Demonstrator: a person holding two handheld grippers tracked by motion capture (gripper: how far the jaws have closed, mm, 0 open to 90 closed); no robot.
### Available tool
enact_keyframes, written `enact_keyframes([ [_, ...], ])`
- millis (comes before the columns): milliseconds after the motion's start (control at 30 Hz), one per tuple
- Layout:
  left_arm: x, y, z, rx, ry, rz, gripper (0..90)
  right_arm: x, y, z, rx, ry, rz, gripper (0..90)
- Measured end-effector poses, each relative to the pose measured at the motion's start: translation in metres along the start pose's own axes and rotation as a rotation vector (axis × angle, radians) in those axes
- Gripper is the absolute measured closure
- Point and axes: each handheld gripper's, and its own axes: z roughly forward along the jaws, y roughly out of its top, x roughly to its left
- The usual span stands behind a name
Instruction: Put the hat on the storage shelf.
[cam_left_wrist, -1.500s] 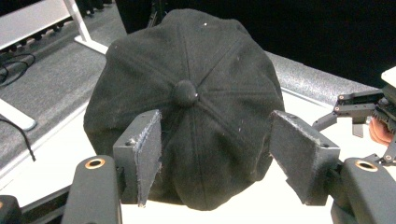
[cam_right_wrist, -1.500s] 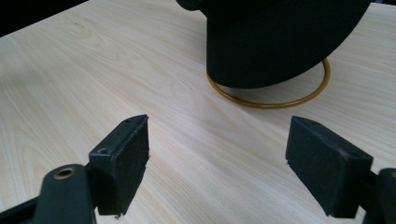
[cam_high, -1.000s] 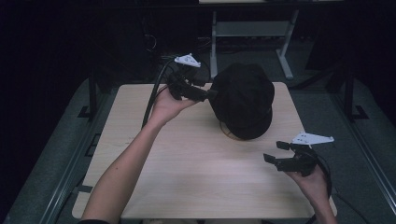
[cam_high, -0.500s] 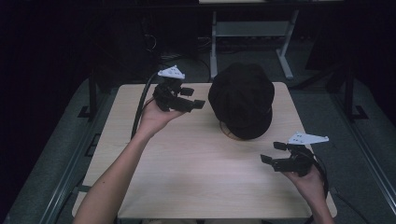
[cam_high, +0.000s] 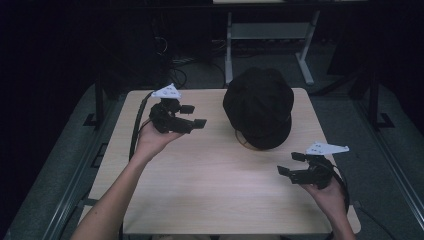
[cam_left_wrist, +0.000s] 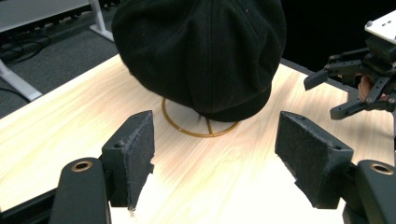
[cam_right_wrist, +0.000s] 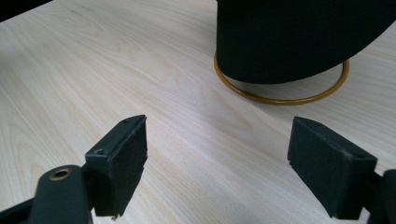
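From the high view: lying toward the far right of the pale wooden surface (cam_high: 200, 175), a black cap (cam_high: 258, 106), resting over a thin brass ring stand (cam_high: 245, 142). Hovering left of the cap, the left hand-held gripper (cam_high: 192, 116), jaws spread apart and pointing right toward it, gripping nothing. Hovering near the right front corner, the right hand-held gripper (cam_high: 291, 163), jaws likewise parted and empty, pointing left. Trailing from the left one toward the near edge, a dark cable (cam_high: 135, 132).

From the left gripper view: sitting straight ahead beyond the two wide-apart jaws, the cap (cam_left_wrist: 201, 51), its ring stand (cam_left_wrist: 201, 128) peeking out underneath on the surface (cam_left_wrist: 70, 126). Showing at the far right, the right hand-held gripper (cam_left_wrist: 341, 91), jaws apart.

From the right gripper view: standing well apart, both jaws, holding nothing. Lying beyond them, the cap (cam_right_wrist: 299, 37) and its ring stand (cam_right_wrist: 280, 98) on the surface (cam_right_wrist: 116, 70).
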Motion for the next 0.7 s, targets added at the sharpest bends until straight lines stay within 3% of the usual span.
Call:
enact_keyframes([
  [700,-0.006,-0.050,-0.017,-0.003,0.014,-0.034,22.6,0.002,-0.002,0.005,0.016,0.005,-0.007,19.4],
])
